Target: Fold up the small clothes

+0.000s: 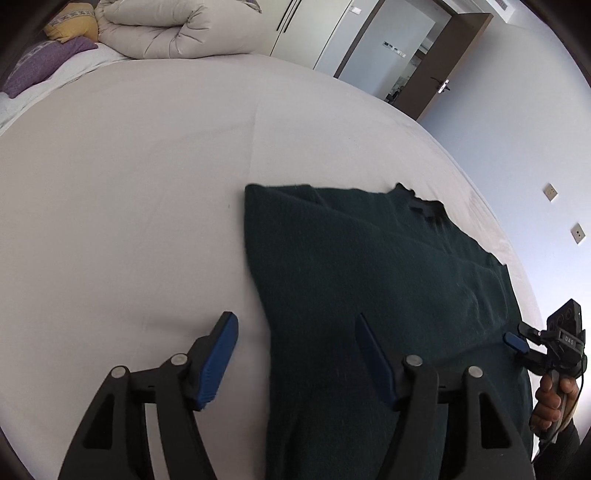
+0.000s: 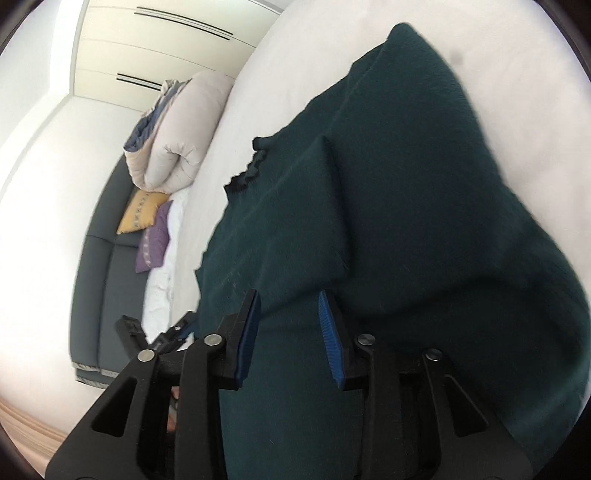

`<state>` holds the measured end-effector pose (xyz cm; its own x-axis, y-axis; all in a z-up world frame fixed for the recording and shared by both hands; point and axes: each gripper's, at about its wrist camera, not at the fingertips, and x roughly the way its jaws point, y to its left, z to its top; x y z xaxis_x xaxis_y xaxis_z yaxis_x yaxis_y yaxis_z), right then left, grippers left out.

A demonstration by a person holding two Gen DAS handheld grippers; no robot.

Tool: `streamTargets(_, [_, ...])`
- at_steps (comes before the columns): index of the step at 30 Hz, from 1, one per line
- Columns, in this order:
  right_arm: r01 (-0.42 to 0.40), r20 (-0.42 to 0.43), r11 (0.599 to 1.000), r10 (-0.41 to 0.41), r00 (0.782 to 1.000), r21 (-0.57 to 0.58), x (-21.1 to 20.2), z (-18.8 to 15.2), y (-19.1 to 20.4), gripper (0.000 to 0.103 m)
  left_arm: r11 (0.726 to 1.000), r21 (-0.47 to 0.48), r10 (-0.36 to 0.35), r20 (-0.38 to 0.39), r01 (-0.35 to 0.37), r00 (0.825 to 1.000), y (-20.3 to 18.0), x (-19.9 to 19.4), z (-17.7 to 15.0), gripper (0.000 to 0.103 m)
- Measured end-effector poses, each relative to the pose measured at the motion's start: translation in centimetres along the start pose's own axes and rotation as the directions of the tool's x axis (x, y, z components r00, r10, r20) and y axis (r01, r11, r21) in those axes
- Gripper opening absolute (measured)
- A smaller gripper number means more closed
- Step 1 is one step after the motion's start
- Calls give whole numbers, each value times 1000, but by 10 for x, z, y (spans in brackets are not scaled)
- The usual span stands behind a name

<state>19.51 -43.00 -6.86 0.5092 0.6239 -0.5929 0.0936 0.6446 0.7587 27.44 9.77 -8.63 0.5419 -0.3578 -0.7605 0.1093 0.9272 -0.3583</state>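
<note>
A dark green knitted garment [image 1: 369, 280] lies spread on a white bed [image 1: 129, 184]. My left gripper [image 1: 295, 328] is open over the garment's left edge, with one finger above the sheet and one above the cloth. My right gripper [image 2: 288, 306] is open close over the garment [image 2: 406, 221], which shows a raised fold and a frilled neckline [image 2: 251, 166]. The right gripper also shows in the left wrist view [image 1: 517, 341] at the garment's right edge.
A rolled beige duvet [image 1: 166, 29] and yellow and purple cushions [image 1: 55, 40] sit at the far end of the bed. A grey headboard [image 2: 99, 295] runs along that end. A dark door [image 1: 443, 66] stands open behind the bed.
</note>
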Motion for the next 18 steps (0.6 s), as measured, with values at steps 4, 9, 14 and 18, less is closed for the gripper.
streamTargets(4, [27,98,997,-21,995,-69,-78,-50,4,59,1000,13,-12,19,12,1000,-6,-62,-60,77])
streamTargets(9, [150,176,984,-132,976,-94,-165,-124,-9,60,1000,-12,17,-27,-17,1000,-4,-110,-134,78])
streamTargets(14, [211,139,976,-203,969,-50,-213,-187,-43,60,998,-66,-13,-103,6,995,0,-123,-182,78])
streamTargets(18, [225,117,974,-221,968,-22,-228,-218,-67,60,991,-123,-60,-114,46,992,2,-135,-195,83])
